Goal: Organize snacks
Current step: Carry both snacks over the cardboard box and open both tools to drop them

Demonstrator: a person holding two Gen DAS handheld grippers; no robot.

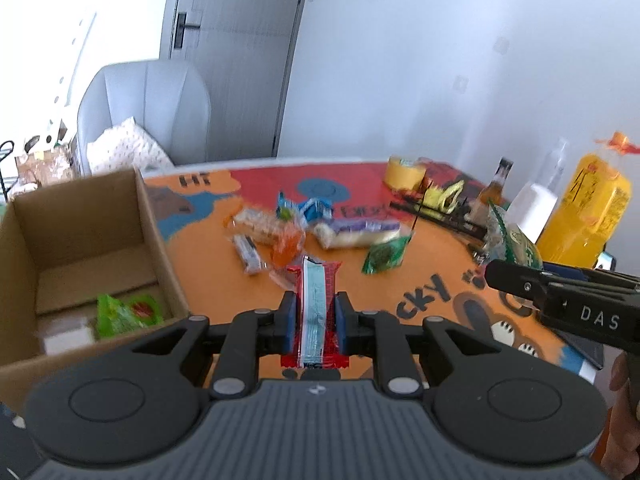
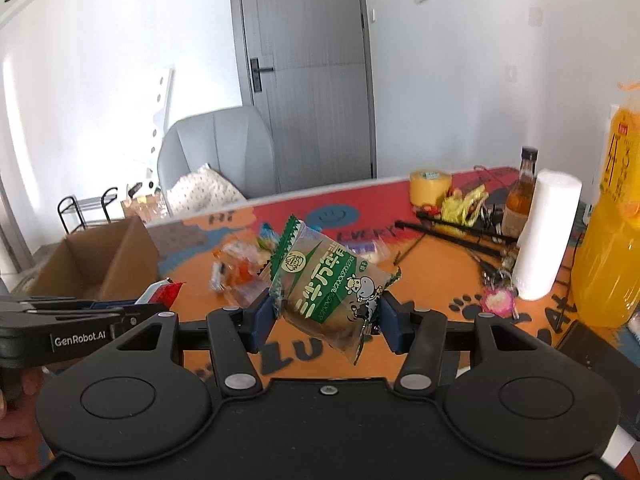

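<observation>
I am holding a snack in each tool above the orange patterned table [image 1: 420,256]. My left gripper [image 1: 316,316] is squeezing its blue pads almost together on a flat red wrapper with a pale blue strip [image 1: 314,312], which is standing on edge between them and sticking out past the tips. My right gripper [image 2: 328,312] is standing about half open, its pads pressing both sides of a green and clear bun packet with a cartoon cow [image 2: 332,284]; the packet is hanging tilted, clear of the table. The left tool is showing at the lower left of the right view, the right tool at the right edge of the left view. The cardboard box [image 1: 160,232] is sitting open at the table's left end with a green packet [image 1: 120,314] lying inside. A loose pile of other snacks [image 1: 304,228] is lying mid-table, and a paper towel roll [image 2: 548,232] and a yellow juice bottle [image 2: 612,248] are standing at the right.
</observation>
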